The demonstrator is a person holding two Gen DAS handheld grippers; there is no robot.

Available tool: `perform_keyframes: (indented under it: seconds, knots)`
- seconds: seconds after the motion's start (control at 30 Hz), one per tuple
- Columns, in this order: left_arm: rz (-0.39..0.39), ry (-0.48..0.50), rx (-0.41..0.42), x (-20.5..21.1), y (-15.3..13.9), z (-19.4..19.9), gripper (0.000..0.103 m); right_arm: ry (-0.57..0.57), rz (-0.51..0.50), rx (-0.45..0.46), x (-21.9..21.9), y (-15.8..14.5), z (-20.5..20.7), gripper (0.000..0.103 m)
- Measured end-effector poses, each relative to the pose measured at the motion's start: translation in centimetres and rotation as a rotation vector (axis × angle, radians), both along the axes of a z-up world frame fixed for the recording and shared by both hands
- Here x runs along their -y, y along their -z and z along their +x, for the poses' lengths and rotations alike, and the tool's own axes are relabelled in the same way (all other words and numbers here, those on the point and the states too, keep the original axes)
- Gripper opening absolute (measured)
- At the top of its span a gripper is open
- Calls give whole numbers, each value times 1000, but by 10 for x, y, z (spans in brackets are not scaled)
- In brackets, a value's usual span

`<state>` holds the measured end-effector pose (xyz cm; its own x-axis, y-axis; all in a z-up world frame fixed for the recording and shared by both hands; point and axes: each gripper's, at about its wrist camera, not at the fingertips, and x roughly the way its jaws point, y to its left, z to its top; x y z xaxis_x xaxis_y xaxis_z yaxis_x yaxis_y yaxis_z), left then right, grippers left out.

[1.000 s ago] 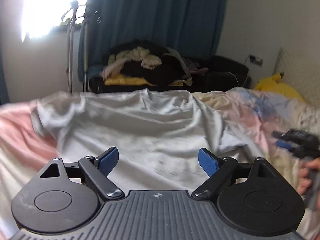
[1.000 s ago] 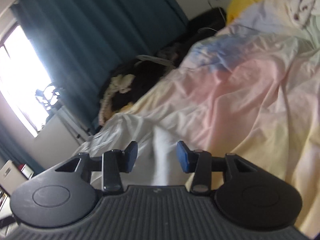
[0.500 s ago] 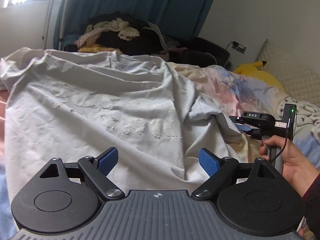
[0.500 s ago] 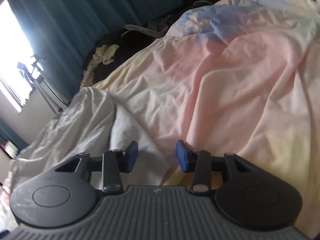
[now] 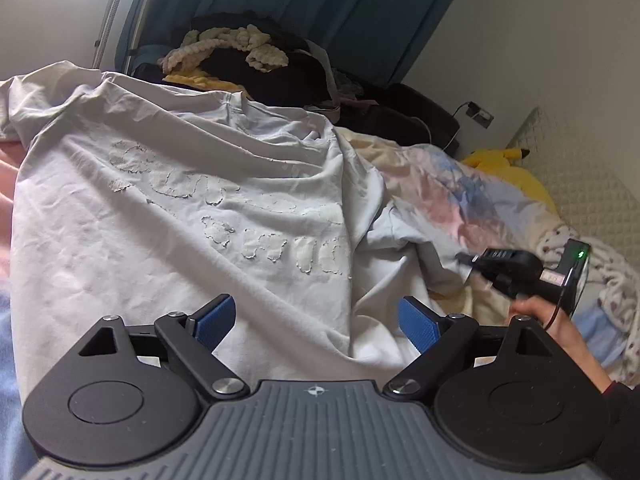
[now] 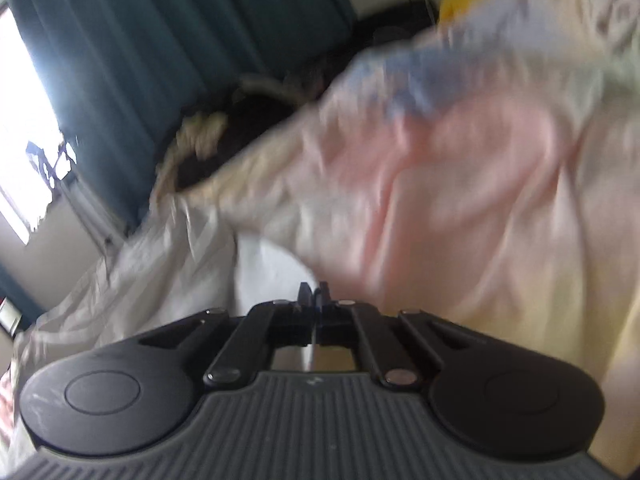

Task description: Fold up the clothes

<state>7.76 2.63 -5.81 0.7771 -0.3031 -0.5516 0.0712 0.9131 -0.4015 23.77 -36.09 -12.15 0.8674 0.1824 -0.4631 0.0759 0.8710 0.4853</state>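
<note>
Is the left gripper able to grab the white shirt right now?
Probably yes. The left gripper is open, and the shirt lies spread on the bed right in front of its fingers, with nothing between them. It would only need to dip down to the cloth.

The left gripper (image 5: pixel 316 320) is level, its two blue-padded fingers (image 5: pixel 212 318) spread wide apart with nothing between them. Well off to the right of its right finger, the person's right hand (image 5: pixel 560 328) wraps around the handle of the right gripper (image 5: pixel 466 258), whose tip points to the left, across and ahead of the left gripper's fingers; a dark sleeve cuff shows at the wrist. In the right wrist view the right gripper (image 6: pixel 314 294) is tilted and the picture is smeared, but its fingers (image 6: pixel 305 292) stand pressed together with no gap visible. Something thin and pale seems to be pinched between them, though the blur leaves that uncertain.
</note>
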Motion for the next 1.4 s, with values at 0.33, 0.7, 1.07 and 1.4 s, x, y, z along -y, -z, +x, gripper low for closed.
perform_keyframes:
  seconds: [0.33, 0.7, 1.07, 1.4]
  knots:
    - [-25, 12, -22, -2, 2, 4, 91, 109, -238, 27, 14, -87, 119, 2]
    - [0, 46, -84, 1, 26, 31, 91, 53, -266, 13, 15, -19, 172, 43]
    - [-59, 22, -68, -8, 15, 15, 91, 165, 246, -40, 25, 11, 67, 36]
    - [-13, -3, -70, -4, 17, 11, 91, 165, 457, -155, 13, 49, 50, 27]
